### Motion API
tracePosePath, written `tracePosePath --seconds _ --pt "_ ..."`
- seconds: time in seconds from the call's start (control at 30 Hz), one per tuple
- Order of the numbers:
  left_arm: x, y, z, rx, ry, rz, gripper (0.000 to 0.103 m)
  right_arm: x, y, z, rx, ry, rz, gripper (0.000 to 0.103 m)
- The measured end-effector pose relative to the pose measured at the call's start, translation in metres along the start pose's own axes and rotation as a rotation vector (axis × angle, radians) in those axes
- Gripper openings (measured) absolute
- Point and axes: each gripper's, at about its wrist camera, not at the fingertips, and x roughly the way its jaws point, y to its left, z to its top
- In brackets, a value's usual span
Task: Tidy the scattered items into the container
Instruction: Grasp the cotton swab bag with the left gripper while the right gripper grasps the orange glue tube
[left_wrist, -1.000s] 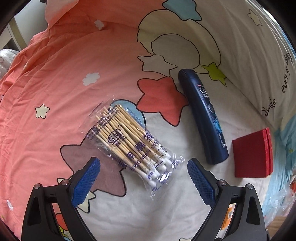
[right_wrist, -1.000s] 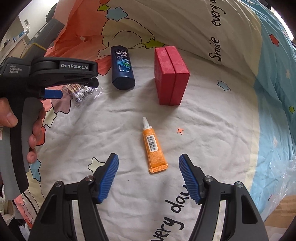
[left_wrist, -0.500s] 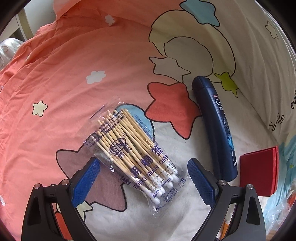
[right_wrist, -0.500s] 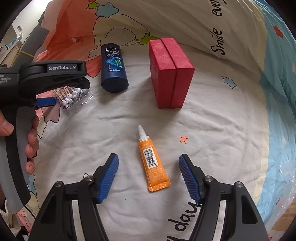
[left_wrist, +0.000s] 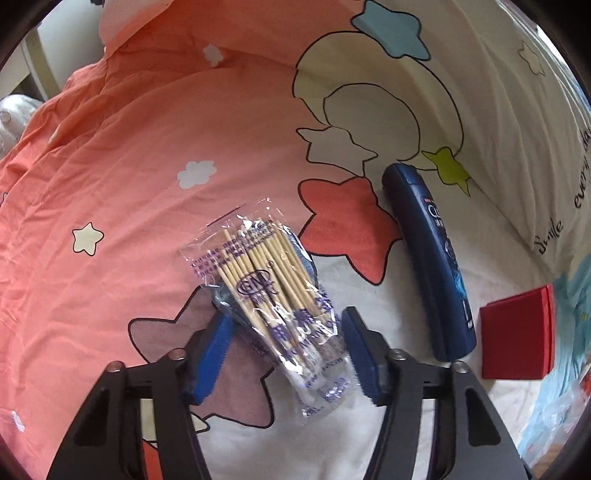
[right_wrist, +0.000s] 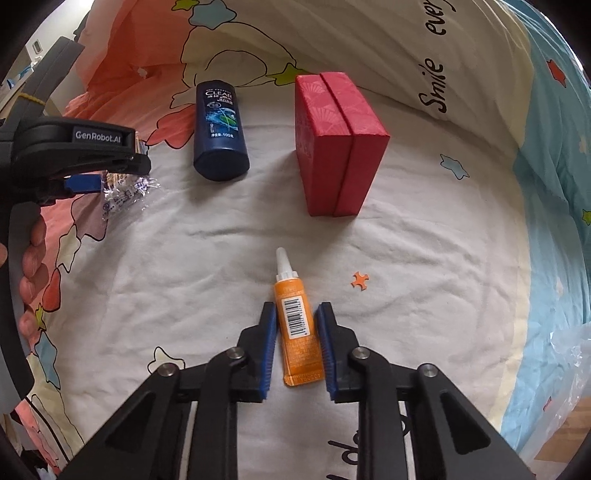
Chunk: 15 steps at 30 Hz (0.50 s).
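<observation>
Both tongs point steeply down at the bed cover (right_wrist: 424, 229). Left tongs (left_wrist: 286, 349) have just been closing and now pinch the clear packet of cotton swabs (left_wrist: 273, 295) near its lower end, the crinkled film bunched between the blue pads; the packet's far end fans out beyond the fingertips. Right tongs (right_wrist: 295, 343) have just closed on the orange tube (right_wrist: 297, 325), clamped on its barcode section, the white nozzle pointing away past the fingertips. Beyond lie a dark blue shampoo bottle (right_wrist: 219, 133) and, apart to its right, a red box (right_wrist: 340, 144).
</observation>
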Motion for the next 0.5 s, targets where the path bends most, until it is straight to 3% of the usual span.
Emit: tracePosePath --seconds 0.13,0.5 --pt "-0.005 -0.003 -0.004 0.040 -0.001 0.006 0.041 -0.004 0.003 -0.001 0.001 0.002 -0.001 0.017" --pt "-0.026 -0.008 -0.015 0.097 -0.019 0.022 0.039 -0.032 0.014 -0.008 0.004 -0.017 0.026 0.017"
